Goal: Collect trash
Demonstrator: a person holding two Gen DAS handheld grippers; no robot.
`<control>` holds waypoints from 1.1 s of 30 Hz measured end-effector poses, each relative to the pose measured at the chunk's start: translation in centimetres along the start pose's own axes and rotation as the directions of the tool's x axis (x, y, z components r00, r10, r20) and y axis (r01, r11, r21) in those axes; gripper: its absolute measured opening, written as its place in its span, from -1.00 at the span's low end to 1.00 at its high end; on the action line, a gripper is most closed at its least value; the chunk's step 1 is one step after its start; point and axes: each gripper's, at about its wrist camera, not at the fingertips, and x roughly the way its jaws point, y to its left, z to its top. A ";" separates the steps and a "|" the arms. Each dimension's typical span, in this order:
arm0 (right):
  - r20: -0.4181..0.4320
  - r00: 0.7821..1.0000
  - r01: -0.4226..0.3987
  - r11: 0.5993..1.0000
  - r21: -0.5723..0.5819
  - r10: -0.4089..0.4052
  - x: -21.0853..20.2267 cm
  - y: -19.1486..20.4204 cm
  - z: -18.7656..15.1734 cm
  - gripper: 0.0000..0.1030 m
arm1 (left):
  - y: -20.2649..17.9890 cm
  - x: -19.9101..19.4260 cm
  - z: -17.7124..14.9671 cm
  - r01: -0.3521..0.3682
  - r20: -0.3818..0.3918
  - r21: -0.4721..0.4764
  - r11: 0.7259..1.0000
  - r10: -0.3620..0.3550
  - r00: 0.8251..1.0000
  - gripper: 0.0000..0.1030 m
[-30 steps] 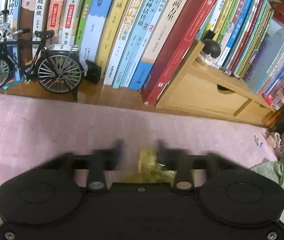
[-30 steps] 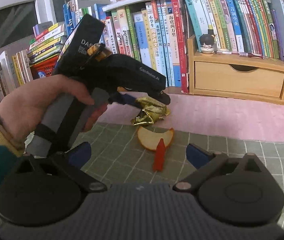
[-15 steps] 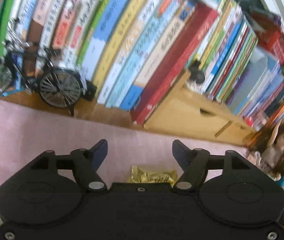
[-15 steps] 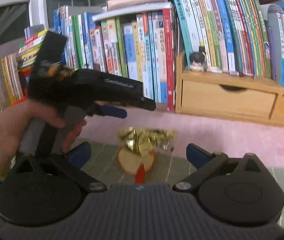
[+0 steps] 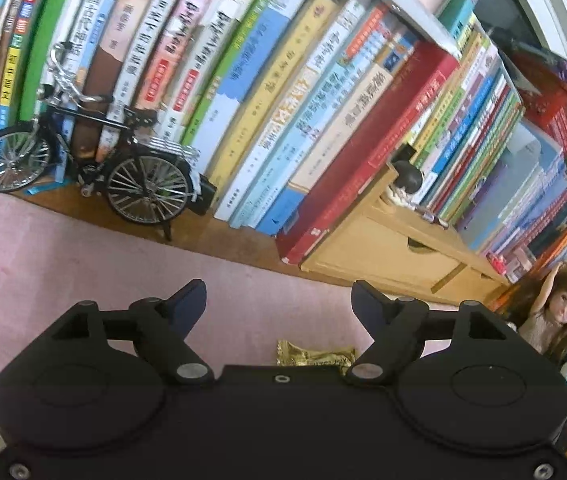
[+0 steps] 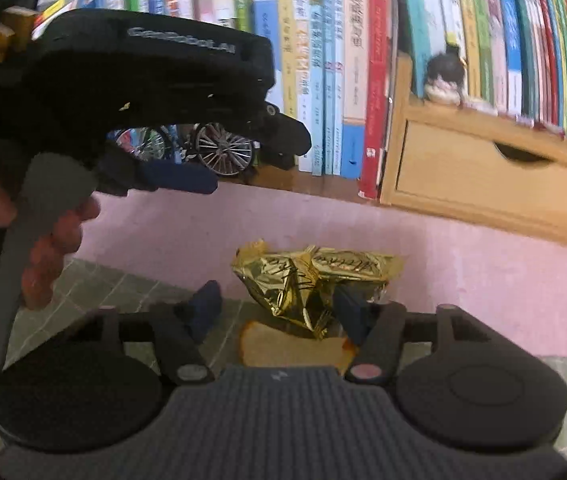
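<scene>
So the crumpled gold wrapper (image 6: 315, 284) sits on the pink cloth (image 6: 483, 280), long axis crosswise, right between the closing, not-yet-pinching fingers of the right hand-held gripper (image 6: 279, 312), way nearer than the spread, opening left hand-held gripper (image 5: 279, 300).

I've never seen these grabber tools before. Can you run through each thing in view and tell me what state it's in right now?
left gripper: opening, nothing between its fingers.
right gripper: closing around the wrapper, not yet clamped.
gold wrapper: crumpled, lying on the pink cloth.
bread slice: flat on the checked cloth, partly under the wrapper.
wooden drawer: closed.
model bicycle: upright on its stand.
doll: arms raised.
</scene>
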 end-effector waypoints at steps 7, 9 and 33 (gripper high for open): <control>0.025 0.999 -0.036 0.999 0.018 0.036 -0.9 -1.3 0.2 -0.19 | -0.8 0.9 -0.8 -0.014 -0.027 0.038 0.999 0.015 1.000 0.53; 0.033 0.999 -0.027 1.000 -0.006 0.027 -1.5 -1.5 0.4 -0.21 | -0.9 1.0 -0.8 -0.013 -0.030 0.047 0.999 0.014 0.999 0.56; 0.135 0.970 0.185 0.975 0.123 -0.201 -6.1 -9.8 2.1 -0.21 | -7.0 5.8 -5.7 -0.131 -0.013 0.340 0.931 0.144 0.989 0.91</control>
